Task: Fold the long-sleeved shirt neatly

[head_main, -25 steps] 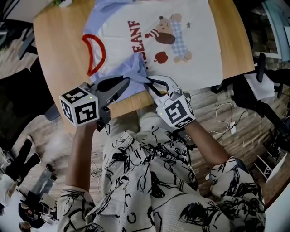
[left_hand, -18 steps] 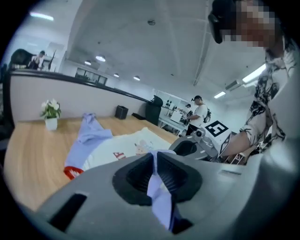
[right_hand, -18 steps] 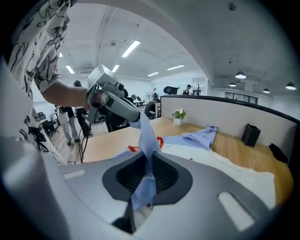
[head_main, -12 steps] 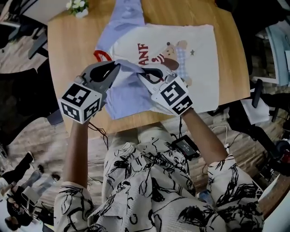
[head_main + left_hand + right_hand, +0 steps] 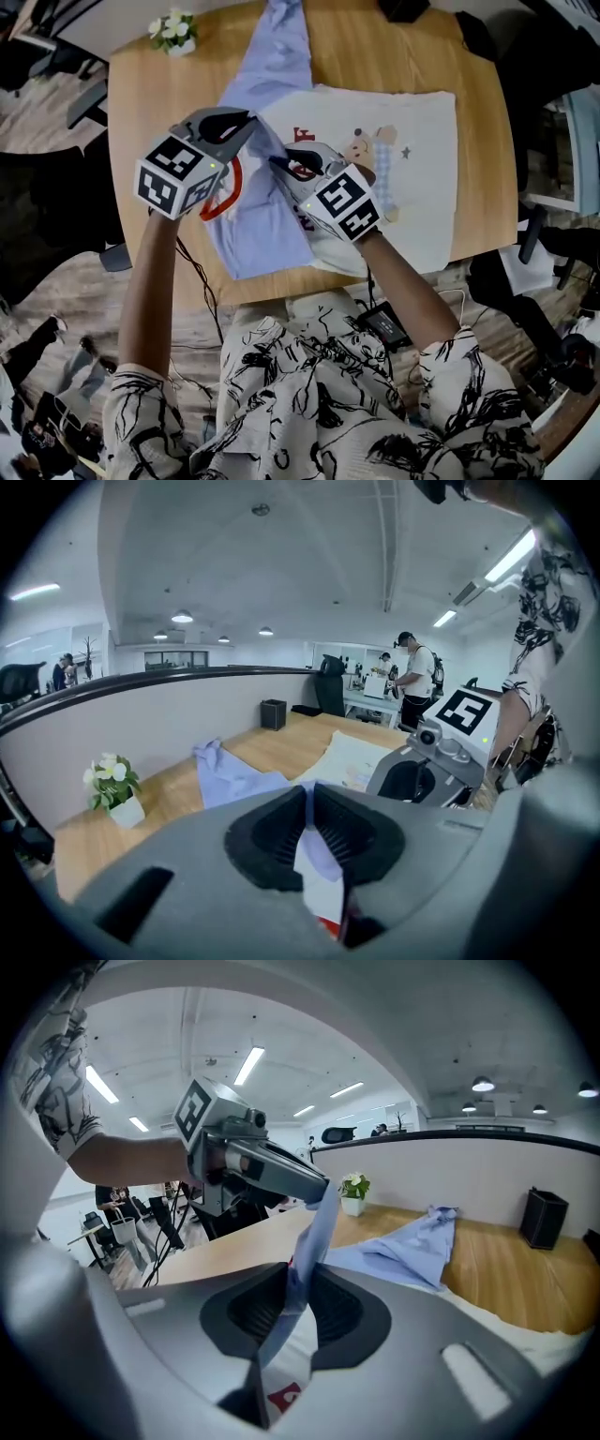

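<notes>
The long-sleeved shirt [image 5: 424,159] lies flat on the wooden table [image 5: 145,103]: white body with a bear print, light blue sleeves, red collar [image 5: 231,187]. The near blue sleeve [image 5: 264,223] is lifted and drawn over the body. My left gripper [image 5: 249,121] is shut on this sleeve [image 5: 315,847], above the collar. My right gripper [image 5: 279,161] is just beside it, with a taut strip of the same sleeve [image 5: 315,1230] between its pads. Its jaws have just been opening a little, and the cloth still sits between them. The other sleeve [image 5: 284,42] stretches to the far edge.
A small white pot of flowers [image 5: 175,30] stands at the table's far left corner. A curved partition wall [image 5: 169,714] runs behind the table. Cables and a black device [image 5: 384,323] lie on the floor near the person's lap. People stand in the background [image 5: 412,682].
Both grippers have carried the blue sleeve from the near table edge up and across over the shirt. The left gripper has rolled. The sleeve now hangs as a fold over the collar.
</notes>
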`<state>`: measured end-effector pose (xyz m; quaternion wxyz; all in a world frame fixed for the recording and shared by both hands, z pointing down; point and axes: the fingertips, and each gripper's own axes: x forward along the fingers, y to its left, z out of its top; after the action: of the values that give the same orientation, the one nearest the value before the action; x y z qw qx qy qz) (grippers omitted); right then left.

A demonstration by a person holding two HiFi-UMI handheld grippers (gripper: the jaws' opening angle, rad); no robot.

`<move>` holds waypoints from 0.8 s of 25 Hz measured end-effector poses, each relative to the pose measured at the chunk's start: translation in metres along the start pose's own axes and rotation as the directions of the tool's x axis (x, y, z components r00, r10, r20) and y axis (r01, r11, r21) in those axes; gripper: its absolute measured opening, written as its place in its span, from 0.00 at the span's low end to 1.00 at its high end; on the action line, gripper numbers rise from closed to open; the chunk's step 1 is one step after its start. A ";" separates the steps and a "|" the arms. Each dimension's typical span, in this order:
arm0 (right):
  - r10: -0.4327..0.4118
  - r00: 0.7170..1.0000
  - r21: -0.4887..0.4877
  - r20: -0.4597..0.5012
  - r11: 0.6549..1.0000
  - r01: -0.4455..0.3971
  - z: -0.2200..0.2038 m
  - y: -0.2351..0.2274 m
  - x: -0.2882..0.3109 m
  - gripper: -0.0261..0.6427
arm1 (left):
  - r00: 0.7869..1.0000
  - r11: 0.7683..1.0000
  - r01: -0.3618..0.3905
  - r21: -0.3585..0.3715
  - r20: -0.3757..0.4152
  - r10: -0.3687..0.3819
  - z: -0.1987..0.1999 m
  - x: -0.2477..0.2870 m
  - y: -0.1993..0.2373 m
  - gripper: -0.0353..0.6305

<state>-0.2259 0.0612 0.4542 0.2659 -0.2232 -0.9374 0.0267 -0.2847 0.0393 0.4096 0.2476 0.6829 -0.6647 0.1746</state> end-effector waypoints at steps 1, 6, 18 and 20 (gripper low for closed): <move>0.006 1.000 0.006 -0.002 1.000 -0.006 -0.002 -0.004 0.004 0.17 | 1.000 1.000 0.005 -0.006 -0.012 -0.005 -0.002 0.007 0.005 0.11; 0.065 0.998 0.083 -0.015 0.995 -0.063 -0.013 -0.020 0.024 0.31 | 0.997 0.999 0.011 -0.053 -0.077 -0.015 -0.023 0.043 0.028 0.11; 0.141 0.971 0.019 -0.193 0.990 -0.140 -0.069 -0.018 0.055 0.47 | 0.988 0.986 0.008 -0.165 -0.153 -0.034 -0.074 0.098 0.074 0.18; 0.135 0.969 0.002 -0.205 0.990 -0.138 -0.071 -0.019 0.056 0.47 | 0.994 0.979 -0.016 -0.201 -0.109 -0.006 -0.069 0.088 0.080 0.24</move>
<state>-0.2400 0.0637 0.5457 0.3570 -0.2902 -0.8878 0.0164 -0.3528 0.0072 0.5242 0.3511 0.6420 -0.6662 0.1439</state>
